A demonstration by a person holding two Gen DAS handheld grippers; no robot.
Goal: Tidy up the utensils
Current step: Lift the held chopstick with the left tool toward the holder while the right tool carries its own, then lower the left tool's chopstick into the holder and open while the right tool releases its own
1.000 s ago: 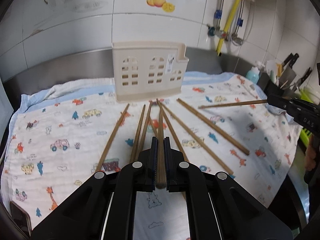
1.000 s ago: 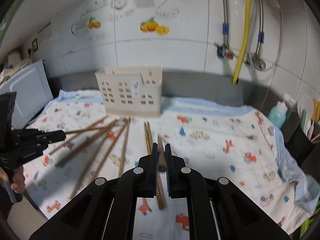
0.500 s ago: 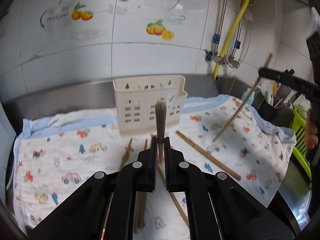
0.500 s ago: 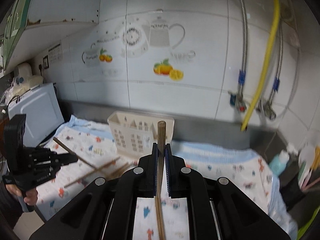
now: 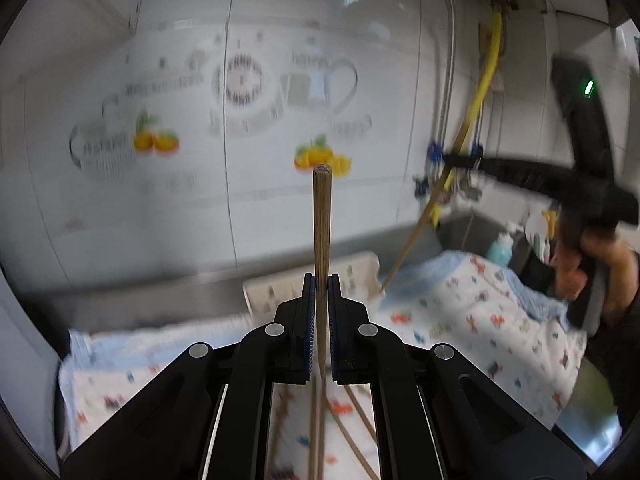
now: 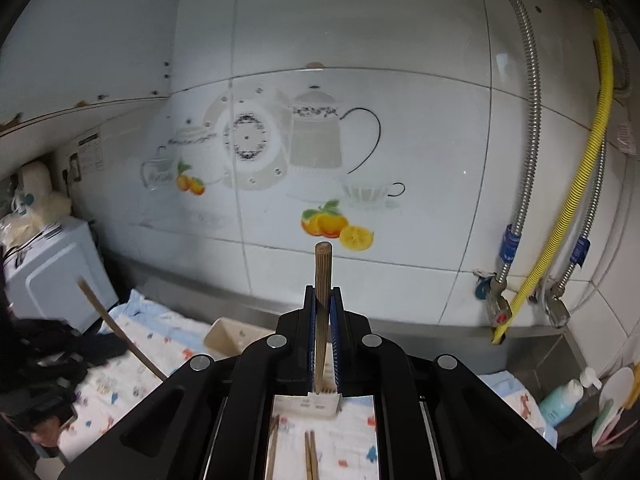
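Note:
My left gripper (image 5: 321, 280) is shut on a brown wooden chopstick (image 5: 322, 224) that stands upright, its blunt end up, above the cloth. My right gripper (image 6: 322, 292) is shut on another chopstick (image 6: 322, 276), also upright. The cream slotted utensil holder (image 5: 356, 276) sits just behind the left fingers; in the right wrist view the holder (image 6: 228, 334) lies below the gripper. The right gripper with its slanted chopstick (image 5: 424, 220) shows at the right of the left wrist view. More chopsticks (image 6: 310, 456) lie on the cloth.
A patterned cloth (image 5: 480, 320) covers the steel counter. Tiled wall with fruit decals behind. Yellow hose and metal pipes (image 6: 600, 160) at right. A teal bottle (image 6: 560, 400) and a dish rack stand at far right. A white appliance (image 6: 44, 272) stands at left.
Both grippers have risen from the cloth and tilted up, each lifting its chopstick from lying flat to upright. Both now sit closer to the holder and wall.

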